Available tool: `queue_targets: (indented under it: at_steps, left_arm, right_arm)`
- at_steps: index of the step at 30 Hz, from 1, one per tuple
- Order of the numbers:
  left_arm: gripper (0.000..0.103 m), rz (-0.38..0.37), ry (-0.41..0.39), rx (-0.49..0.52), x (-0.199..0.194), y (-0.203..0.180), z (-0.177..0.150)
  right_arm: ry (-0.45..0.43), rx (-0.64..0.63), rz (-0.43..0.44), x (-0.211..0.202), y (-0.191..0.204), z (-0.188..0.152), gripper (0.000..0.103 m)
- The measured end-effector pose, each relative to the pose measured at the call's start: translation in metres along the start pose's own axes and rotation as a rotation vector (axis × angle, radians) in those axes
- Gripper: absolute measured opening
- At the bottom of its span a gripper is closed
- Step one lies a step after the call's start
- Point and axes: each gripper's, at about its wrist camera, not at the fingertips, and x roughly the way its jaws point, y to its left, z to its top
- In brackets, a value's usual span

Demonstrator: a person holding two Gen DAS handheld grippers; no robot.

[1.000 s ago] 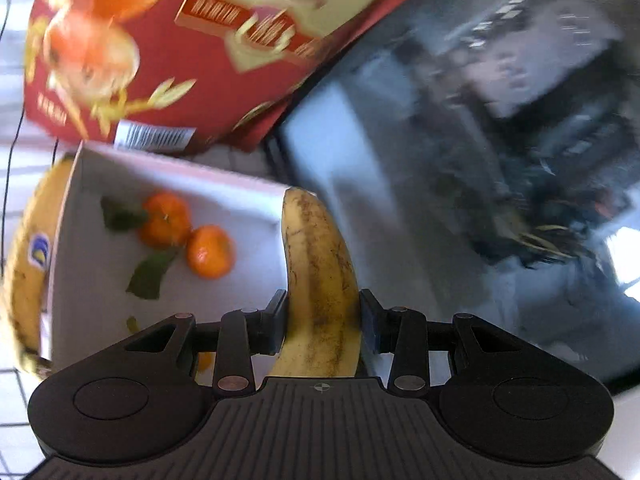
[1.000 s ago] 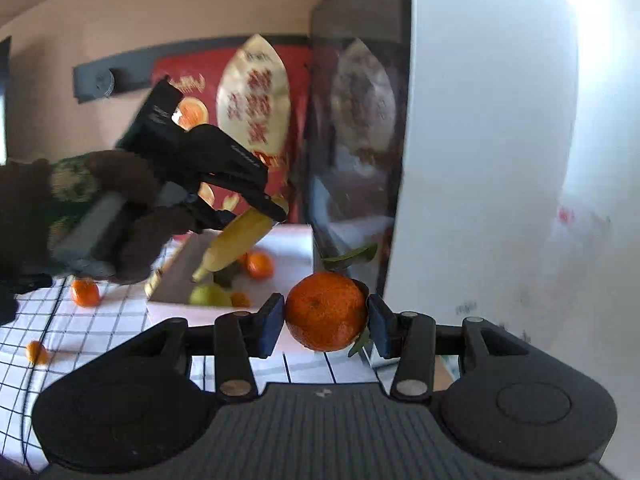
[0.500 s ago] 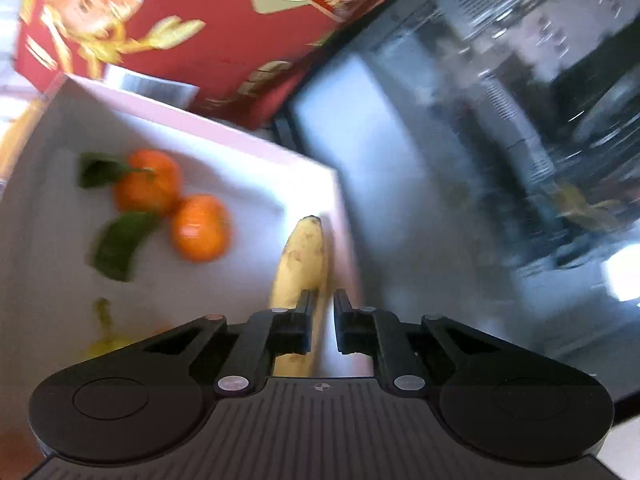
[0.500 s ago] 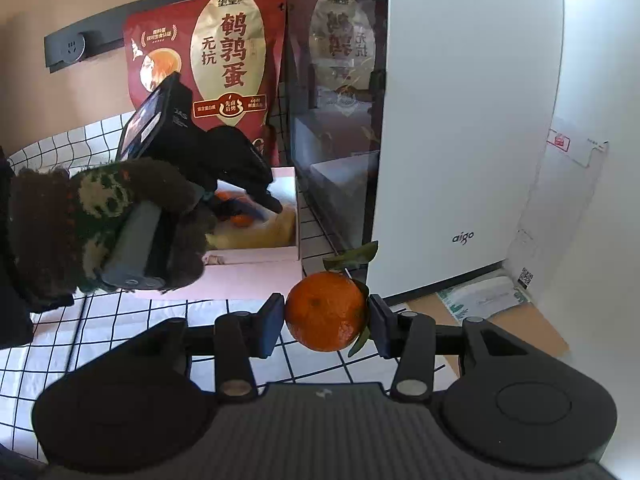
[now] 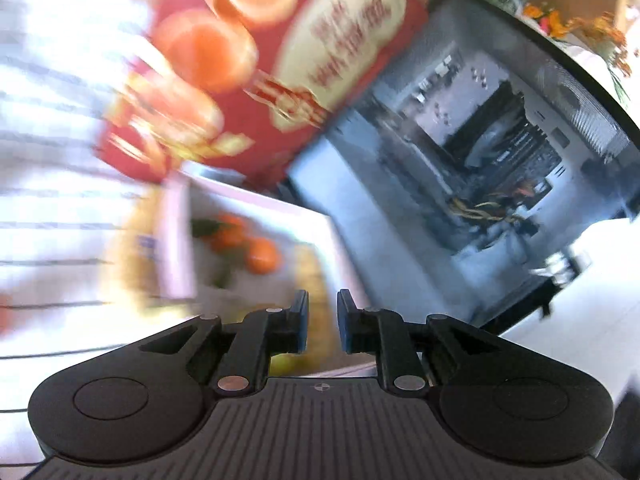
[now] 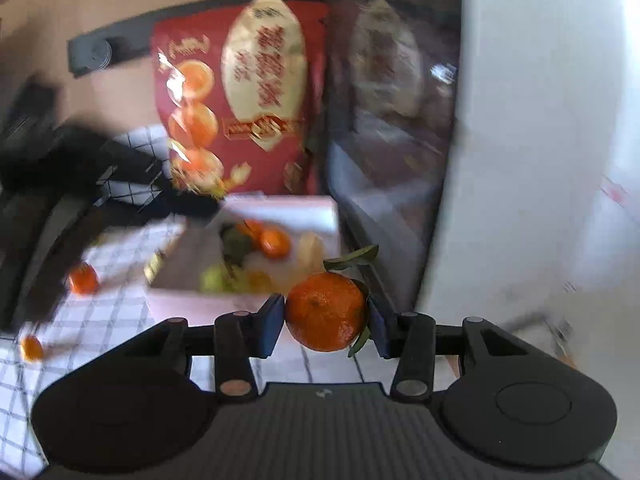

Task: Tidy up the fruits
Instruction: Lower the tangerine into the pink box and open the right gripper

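The right gripper (image 6: 326, 326) is clamped on a leafy mandarin (image 6: 325, 311), its pads pressing the fruit's two sides at the widest part, with the stem and leaves poking up and toward the right pad. It hangs just in front of the near wall of the white box (image 6: 200, 300), above the checked surface (image 6: 100, 320). A mandarin is light, roundish and soft-skinned, so a hold across the middle with modest pressure looks right; squeezing harder would likely bruise it, and the leaf caught near the pad could let it slip a little. The left gripper (image 5: 322, 320) carries nothing, its jaws standing narrowly apart over the box's near edge. Inside the box lie two more mandarins (image 6: 266, 238), a banana (image 6: 310, 248) against the right wall, and something green (image 6: 212, 278) too blurred to name. Outside, two loose mandarins (image 6: 83, 279) sit on the surface to the left, well apart from the box. Behind it stands a red snack bag (image 6: 240, 96), and to the right a glass-sided computer case (image 6: 384, 128).
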Motion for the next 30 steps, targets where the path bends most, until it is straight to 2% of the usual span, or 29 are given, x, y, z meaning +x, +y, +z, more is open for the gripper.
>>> queue_targets:
  at_steps: [2,5,10,14,19,20,23,26,30]
  left_arm:
    - [0.018,0.077,-0.047,0.06,-0.031,0.007,-0.01]
    - [0.018,0.19,-0.087,0.118,-0.072,0.019,-0.025]
    - [0.018,0.301,-0.119,0.049,-0.133,0.05,-0.049]
    - [0.017,0.404,-0.125,-0.039,-0.156,0.078,-0.069]
    - [0.017,0.422,-0.113,-0.135,-0.165,0.098,-0.089]
    - [0.017,0.417,-0.107,-0.143,-0.167,0.102,-0.091]
    - [0.018,0.401,-0.094,-0.152,-0.16,0.105,-0.092]
    - [0.017,0.388,-0.086,-0.145,-0.154,0.103,-0.09]
    - [0.017,0.368,-0.075,-0.123,-0.149,0.097,-0.088]
  right_arm:
    - [0.01,-0.004,0.052,0.021,0.005,0.019,0.045]
    - [0.078,0.005,0.135,0.07,0.009,0.05,0.045]
    - [0.244,0.081,0.243,0.159,0.019,0.086,0.045]
    - [0.365,0.157,0.324,0.202,0.02,0.095,0.045]
    - [0.378,0.043,0.327,0.19,0.02,0.098,0.05]
    - [0.391,0.022,0.338,0.185,0.02,0.094,0.054]
    - [0.471,-0.005,0.358,0.18,0.02,0.075,0.054]
    - [0.525,0.023,0.36,0.184,0.021,0.057,0.054]
    - [0.558,0.103,0.319,0.193,0.022,0.043,0.065]
